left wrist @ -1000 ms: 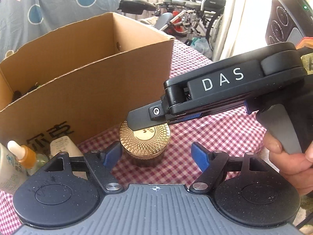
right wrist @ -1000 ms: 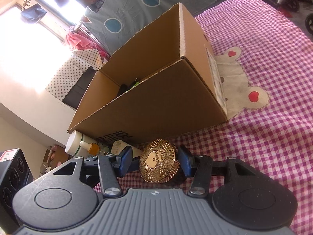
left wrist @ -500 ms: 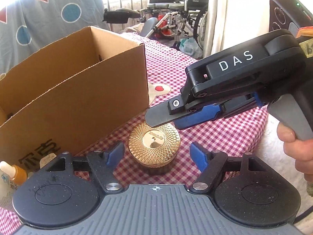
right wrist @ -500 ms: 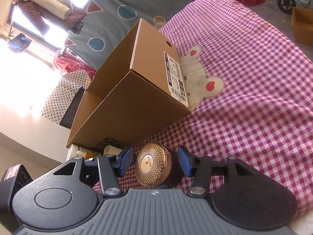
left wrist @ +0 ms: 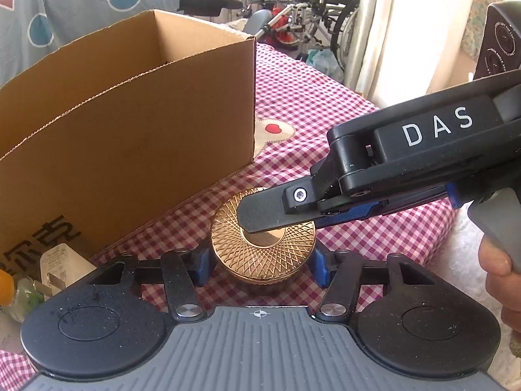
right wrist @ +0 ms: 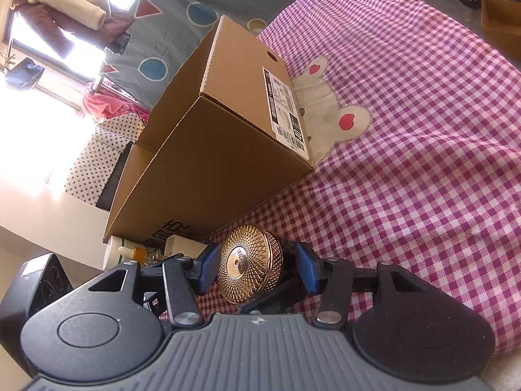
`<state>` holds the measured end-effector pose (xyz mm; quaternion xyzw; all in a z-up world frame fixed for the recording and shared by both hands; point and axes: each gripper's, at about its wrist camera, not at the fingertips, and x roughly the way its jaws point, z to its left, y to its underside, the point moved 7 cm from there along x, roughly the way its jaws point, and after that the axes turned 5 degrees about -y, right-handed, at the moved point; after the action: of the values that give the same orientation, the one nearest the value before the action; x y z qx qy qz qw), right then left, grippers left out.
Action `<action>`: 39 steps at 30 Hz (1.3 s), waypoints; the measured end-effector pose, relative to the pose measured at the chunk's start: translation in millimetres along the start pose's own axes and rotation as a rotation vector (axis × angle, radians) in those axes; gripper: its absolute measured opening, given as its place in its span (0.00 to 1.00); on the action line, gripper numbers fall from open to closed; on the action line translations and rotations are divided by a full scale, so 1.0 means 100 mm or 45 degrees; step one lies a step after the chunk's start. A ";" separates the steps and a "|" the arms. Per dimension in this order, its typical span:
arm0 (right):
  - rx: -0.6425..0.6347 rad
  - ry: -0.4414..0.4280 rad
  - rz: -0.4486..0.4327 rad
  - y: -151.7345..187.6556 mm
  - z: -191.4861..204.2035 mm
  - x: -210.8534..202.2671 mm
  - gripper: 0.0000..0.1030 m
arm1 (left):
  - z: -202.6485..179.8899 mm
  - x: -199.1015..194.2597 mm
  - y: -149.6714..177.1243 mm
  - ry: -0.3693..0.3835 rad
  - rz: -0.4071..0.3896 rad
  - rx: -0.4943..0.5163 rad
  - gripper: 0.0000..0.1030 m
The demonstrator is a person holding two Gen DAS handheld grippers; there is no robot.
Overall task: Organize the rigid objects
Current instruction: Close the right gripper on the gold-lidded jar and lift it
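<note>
The gold jar [left wrist: 263,244] stands upright just beside the cardboard box [left wrist: 130,150], lid upward. The left gripper [left wrist: 260,268] is closing around it; the right gripper [right wrist: 257,268] straddles it, and whether its pads press I cannot tell.

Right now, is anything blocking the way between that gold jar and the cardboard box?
Nothing visible stands between them. The gold jar sits on checked cloth just before the cardboard box, whose top is open. Only the near wall must be cleared. Both tools flank the jar, the left tool closing.

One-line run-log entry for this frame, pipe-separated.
object: round gold-lidded jar on checked cloth | left gripper: closing around jar | right gripper: straddles jar, lower finger over lid | open cardboard box: beside jar
</note>
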<state>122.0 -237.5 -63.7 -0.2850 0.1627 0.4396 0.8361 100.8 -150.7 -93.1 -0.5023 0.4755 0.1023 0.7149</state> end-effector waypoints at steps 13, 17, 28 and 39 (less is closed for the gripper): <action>-0.025 0.027 0.005 -0.01 -0.03 0.02 0.47 | -0.01 0.03 -0.05 -0.015 0.015 -0.037 0.55; -0.035 0.034 0.007 -0.02 0.00 0.01 0.47 | -0.01 0.01 -0.05 -0.013 0.020 -0.053 0.55; -0.085 0.015 -0.017 -0.04 0.21 -0.09 0.47 | 0.03 -0.18 -0.11 -0.034 -0.020 -0.073 0.54; -0.187 -0.031 -0.052 -0.01 0.60 -0.25 0.47 | 0.07 -0.54 -0.18 -0.092 -0.103 -0.101 0.54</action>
<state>110.1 -216.5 -3.6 -0.3436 0.1139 0.4366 0.8236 87.5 -135.1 -39.3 -0.5450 0.4243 0.1102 0.7147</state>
